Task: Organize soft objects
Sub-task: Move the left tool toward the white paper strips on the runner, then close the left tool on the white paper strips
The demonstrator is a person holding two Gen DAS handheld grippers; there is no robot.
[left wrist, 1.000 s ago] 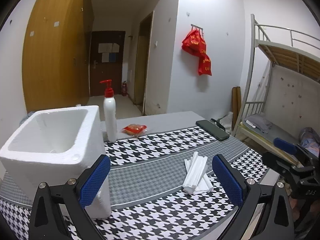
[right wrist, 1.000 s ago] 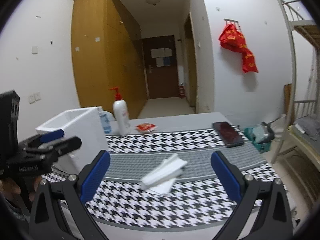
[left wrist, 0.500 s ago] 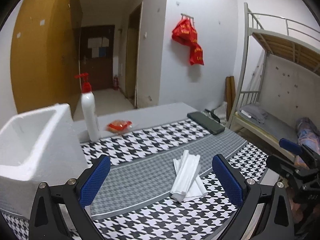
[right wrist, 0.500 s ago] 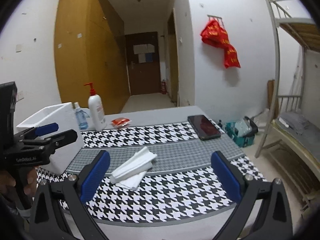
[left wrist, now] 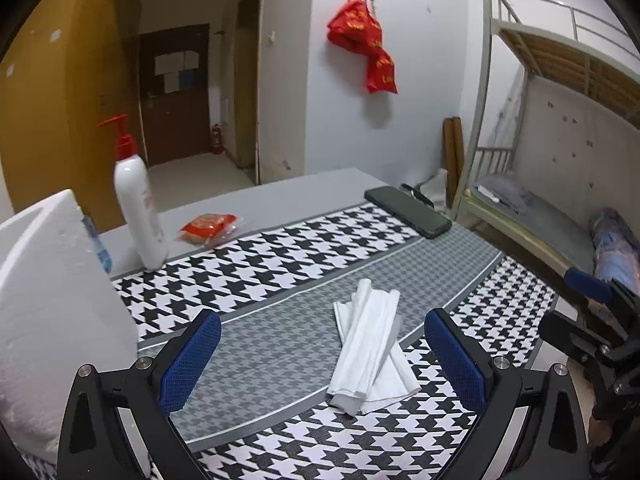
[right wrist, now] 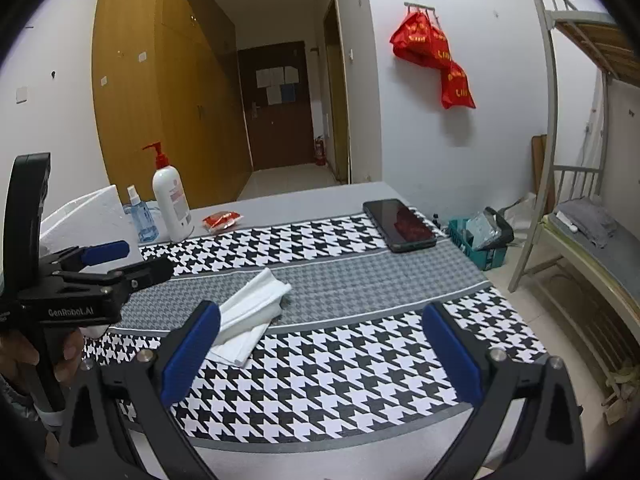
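Note:
A small pile of folded white cloths (left wrist: 370, 346) (right wrist: 250, 314) lies on the houndstooth table cover (left wrist: 280, 256) (right wrist: 360, 364). My left gripper (left wrist: 322, 354) hovers open just short of the pile, which sits between its blue pads and nearer the right one. My right gripper (right wrist: 318, 354) is open too, with the pile off its left pad and nothing between its fingers. A white foam box (left wrist: 48, 304) (right wrist: 88, 216) stands at the table's left end. Seen from the right wrist, the left gripper (right wrist: 132, 262) is held by a hand.
A white pump bottle (left wrist: 136, 204) (right wrist: 172, 204), a small blue spray bottle (right wrist: 140, 218) and a red snack packet (left wrist: 208, 228) (right wrist: 222, 220) stand at the back left. A black phone (left wrist: 408, 212) (right wrist: 398, 226) lies back right. A bunk bed (left wrist: 552, 184) stands right of the table.
The left gripper has swung right, away from the foam box and toward the white cloths. The right gripper's view has shifted so the cloths now lie by its left pad.

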